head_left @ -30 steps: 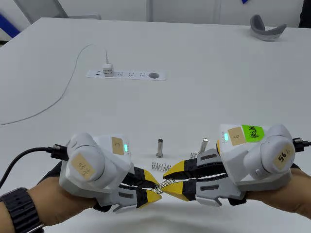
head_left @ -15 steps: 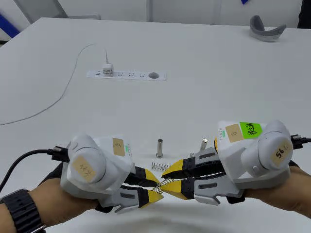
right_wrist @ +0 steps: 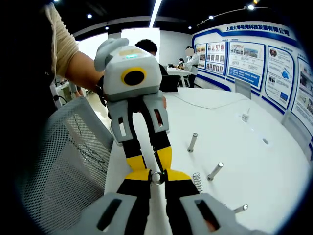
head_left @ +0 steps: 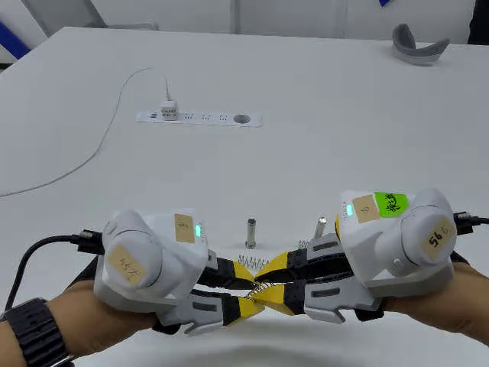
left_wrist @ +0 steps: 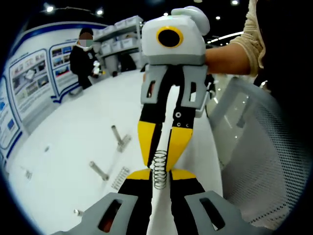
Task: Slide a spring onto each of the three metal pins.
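The left tongs (left_wrist: 160, 177) and the right tongs (right_wrist: 157, 176) meet tip to tip, low over the desk (head_left: 328, 153) at its near edge. Between them they carry one spring (left_wrist: 159, 169). The yellow tips of each pair are drawn in to the width of the coil. The left tongs nip one end and the right tongs nip the other, so the spring bridges the two and runs along the line of both, clear of the desk.

The left gripper view shows the spring lengthwise, its coils running from that view's own tips up into the tips of the right tongs. The right gripper view shows it end-on, as a small ring between its own tips. In the head view it is a short slanted coil (head_left: 260, 290) where the four yellow tips come together.

Just beyond the tongs a loose spring (head_left: 252, 262) lies flat on the desk. Behind it the middle pin (head_left: 250, 232) stands upright, bare. A second pin (head_left: 320, 227) stands beside the right gripper's body, also bare, with another spring (head_left: 306, 245) lying at its foot.

The right gripper view also shows a third pin (right_wrist: 192, 142), standing past the left tongs with nothing on it. Farther back on the desk lie a white power strip (head_left: 199, 118) and its cable (head_left: 99, 145).
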A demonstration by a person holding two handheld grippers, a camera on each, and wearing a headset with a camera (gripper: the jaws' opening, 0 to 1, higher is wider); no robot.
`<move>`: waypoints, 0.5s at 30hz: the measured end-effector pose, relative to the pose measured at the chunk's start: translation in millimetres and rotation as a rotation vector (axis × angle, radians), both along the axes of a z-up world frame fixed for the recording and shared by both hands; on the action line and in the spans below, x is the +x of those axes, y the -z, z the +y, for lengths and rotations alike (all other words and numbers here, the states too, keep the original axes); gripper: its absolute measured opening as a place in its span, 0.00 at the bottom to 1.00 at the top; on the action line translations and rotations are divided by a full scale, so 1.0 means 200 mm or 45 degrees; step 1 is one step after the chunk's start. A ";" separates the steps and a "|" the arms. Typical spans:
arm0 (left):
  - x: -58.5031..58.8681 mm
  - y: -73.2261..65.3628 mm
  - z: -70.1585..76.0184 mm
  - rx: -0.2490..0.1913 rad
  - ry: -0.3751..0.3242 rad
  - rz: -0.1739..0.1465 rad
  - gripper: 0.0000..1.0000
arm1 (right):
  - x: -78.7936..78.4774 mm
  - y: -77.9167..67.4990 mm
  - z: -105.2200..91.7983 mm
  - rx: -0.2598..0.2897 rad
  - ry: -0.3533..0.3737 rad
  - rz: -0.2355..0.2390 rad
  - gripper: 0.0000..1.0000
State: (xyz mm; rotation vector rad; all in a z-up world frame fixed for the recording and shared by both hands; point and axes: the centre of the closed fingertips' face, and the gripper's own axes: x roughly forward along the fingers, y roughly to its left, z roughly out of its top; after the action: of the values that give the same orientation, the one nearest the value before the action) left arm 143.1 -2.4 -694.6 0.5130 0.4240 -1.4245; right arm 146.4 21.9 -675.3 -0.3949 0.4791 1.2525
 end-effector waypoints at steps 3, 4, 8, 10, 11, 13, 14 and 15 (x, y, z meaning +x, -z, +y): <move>0.00 0.00 0.00 0.004 0.016 -0.030 0.11 | 0.00 0.00 0.00 0.006 0.004 0.012 0.12; 0.00 0.00 0.00 0.005 0.019 -0.032 0.11 | 0.00 0.00 0.00 0.003 0.003 0.012 0.12; -0.01 0.00 0.00 0.004 0.027 -0.033 0.10 | 0.00 0.00 0.00 0.003 0.005 0.014 0.12; 0.00 0.00 0.00 0.001 0.029 -0.034 0.10 | 0.00 -0.01 0.00 0.009 0.012 0.021 0.12; 0.00 0.00 0.00 -0.001 0.028 -0.033 0.10 | 0.00 -0.01 0.00 0.010 0.013 0.021 0.12; 0.00 0.00 0.00 -0.004 0.025 -0.034 0.10 | 0.00 -0.02 0.00 0.024 0.022 0.018 0.13; 0.00 0.00 0.00 0.000 0.023 -0.033 0.10 | 0.01 -0.03 0.00 0.041 0.039 0.026 0.15; 0.00 0.00 0.00 -0.001 0.022 -0.033 0.10 | 0.01 -0.04 0.00 0.047 0.047 0.029 0.18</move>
State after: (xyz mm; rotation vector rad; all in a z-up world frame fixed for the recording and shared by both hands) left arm 143.2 -1.8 -694.6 0.5350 0.3990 -1.4333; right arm 149.2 22.0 -667.3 -0.3399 0.4799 1.2297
